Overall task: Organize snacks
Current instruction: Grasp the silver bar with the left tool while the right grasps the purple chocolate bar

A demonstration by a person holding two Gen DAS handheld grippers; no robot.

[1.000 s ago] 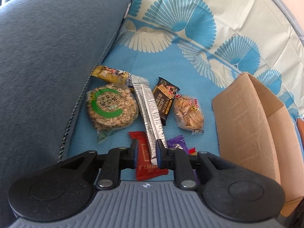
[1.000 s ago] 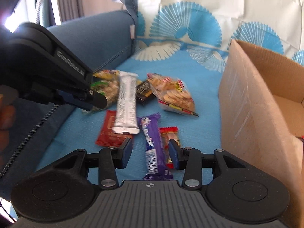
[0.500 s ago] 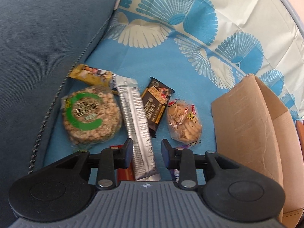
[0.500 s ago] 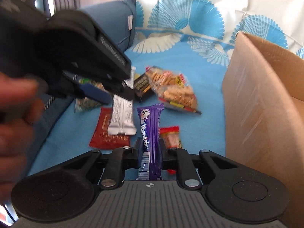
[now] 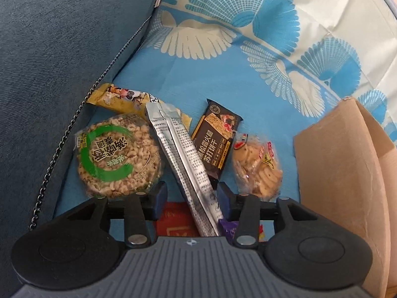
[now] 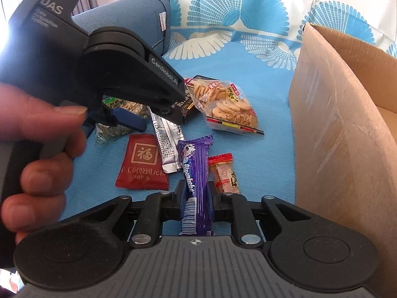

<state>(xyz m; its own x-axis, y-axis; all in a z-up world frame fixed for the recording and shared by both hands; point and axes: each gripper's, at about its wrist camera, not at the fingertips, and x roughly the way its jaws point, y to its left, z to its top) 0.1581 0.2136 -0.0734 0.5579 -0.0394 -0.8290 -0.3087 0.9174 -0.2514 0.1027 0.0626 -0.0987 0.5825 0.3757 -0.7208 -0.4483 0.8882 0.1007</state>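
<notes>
Snacks lie on a blue patterned cloth. My right gripper [image 6: 197,198] is shut on the near end of a purple candy bar [image 6: 197,171]. My left gripper [image 5: 191,195] hangs low over a silver stick packet [image 5: 181,149]; its jaws are opening, and the packet runs between them without being pressed. Beside the packet are a round puffed-rice cake [image 5: 119,154], a yellow packet [image 5: 119,98], a dark cracker packet [image 5: 215,139] and a clear bag of small biscuits [image 5: 258,166]. A red sachet [image 6: 142,164] and a small wrapped candy [image 6: 224,173] flank the purple bar.
An open cardboard box [image 6: 335,124] stands right of the snacks, close to the right gripper. A blue-grey sofa cushion [image 5: 62,62] with a chain trim bounds the left side. A person's hand [image 6: 44,134] holding the left gripper fills the left of the right wrist view.
The right gripper has closed on the purple bar. The left gripper has moved forward and lower over the snacks, and its jaws have widened around the silver packet.
</notes>
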